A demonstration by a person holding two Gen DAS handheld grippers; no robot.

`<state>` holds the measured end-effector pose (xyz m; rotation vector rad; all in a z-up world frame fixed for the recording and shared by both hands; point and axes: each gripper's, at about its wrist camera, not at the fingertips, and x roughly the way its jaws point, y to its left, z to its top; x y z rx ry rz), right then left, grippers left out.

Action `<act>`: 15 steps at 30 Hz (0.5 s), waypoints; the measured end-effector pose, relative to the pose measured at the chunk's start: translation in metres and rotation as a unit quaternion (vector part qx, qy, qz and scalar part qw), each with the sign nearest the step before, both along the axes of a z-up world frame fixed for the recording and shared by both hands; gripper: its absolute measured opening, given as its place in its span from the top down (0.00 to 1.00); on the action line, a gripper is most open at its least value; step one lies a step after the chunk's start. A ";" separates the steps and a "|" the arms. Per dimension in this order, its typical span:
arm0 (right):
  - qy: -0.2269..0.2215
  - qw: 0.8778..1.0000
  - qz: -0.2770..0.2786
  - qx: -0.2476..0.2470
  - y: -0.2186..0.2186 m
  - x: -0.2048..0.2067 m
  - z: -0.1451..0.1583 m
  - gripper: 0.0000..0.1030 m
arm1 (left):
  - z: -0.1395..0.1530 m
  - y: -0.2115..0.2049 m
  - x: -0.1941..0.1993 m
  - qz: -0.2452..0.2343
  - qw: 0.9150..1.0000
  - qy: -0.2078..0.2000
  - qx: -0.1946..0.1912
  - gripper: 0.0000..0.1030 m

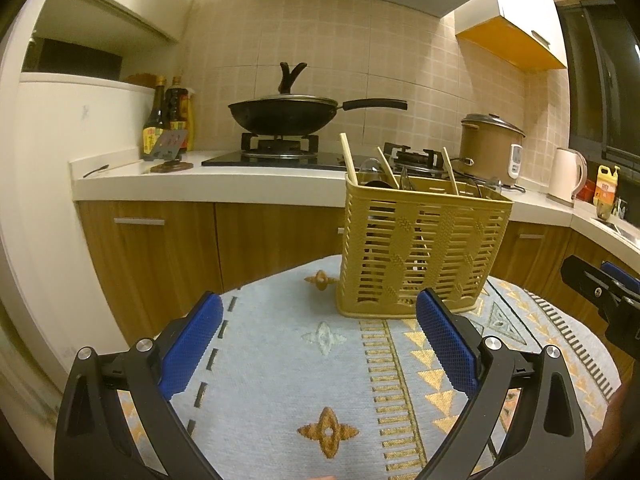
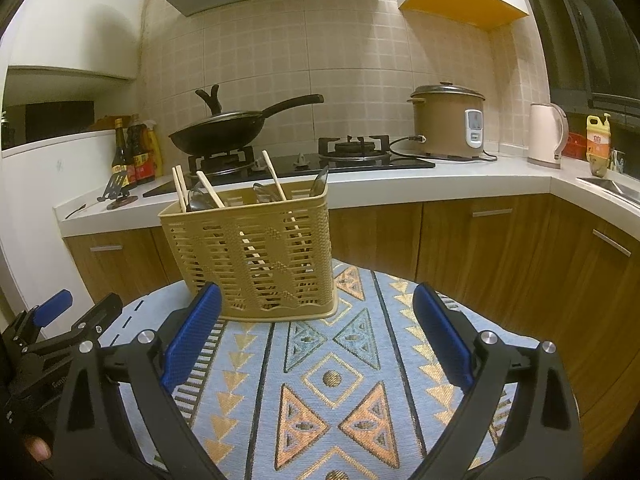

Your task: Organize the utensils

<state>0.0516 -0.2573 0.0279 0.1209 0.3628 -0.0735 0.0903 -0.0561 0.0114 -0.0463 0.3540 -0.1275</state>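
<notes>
Hovering above a round table, both grippers sit spread wide with nothing between their blue pads. The left gripper (image 1: 320,320) is low over the pale blue end of the patterned tablecloth (image 1: 280,360); its right pad (image 1: 444,344) overlaps the lower edge of the basket in the left wrist view, though contact cannot be judged. The right gripper (image 2: 316,316) hangs over the triangle pattern of the cloth, fingers apart, empty. Each gripper shows at the margin of the other's camera, the two side by side.

Task object: a tan slatted plastic basket (image 2: 256,256) standing upright at the far edge of the table, on the cloth. It holds utensils upright or leaning: wooden chopsticks (image 2: 179,188) at its left end, more sticks slanting across the middle, metal spoons (image 2: 266,194) and a dark-handled piece at the right corner. Handles are seen through the slats.

Background: white counter (image 2: 400,184) over wooden cabinets. A black wok (image 2: 218,134) with lid sits on the left burner of the gas stove. A brown rice cooker (image 2: 446,120) stands right of the stove, cord trailing. A white kettle (image 2: 546,136) and a yellow bottle (image 2: 598,138) stand further right. Sauce bottles (image 2: 134,152) are grouped at the counter's left end.
</notes>
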 end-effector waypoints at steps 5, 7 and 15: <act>0.000 1.000 0.000 0.000 0.000 0.000 0.000 0.10 | 0.000 -0.001 0.000 -0.001 1.000 0.000 0.002 0.09; 0.000 1.000 0.000 0.000 -0.001 0.000 0.000 0.10 | 0.000 -0.001 0.000 -0.002 1.000 0.000 0.003 0.09; 0.002 1.000 0.000 0.001 -0.001 0.001 0.000 0.09 | -0.001 -0.003 0.001 -0.004 1.000 0.002 0.004 0.09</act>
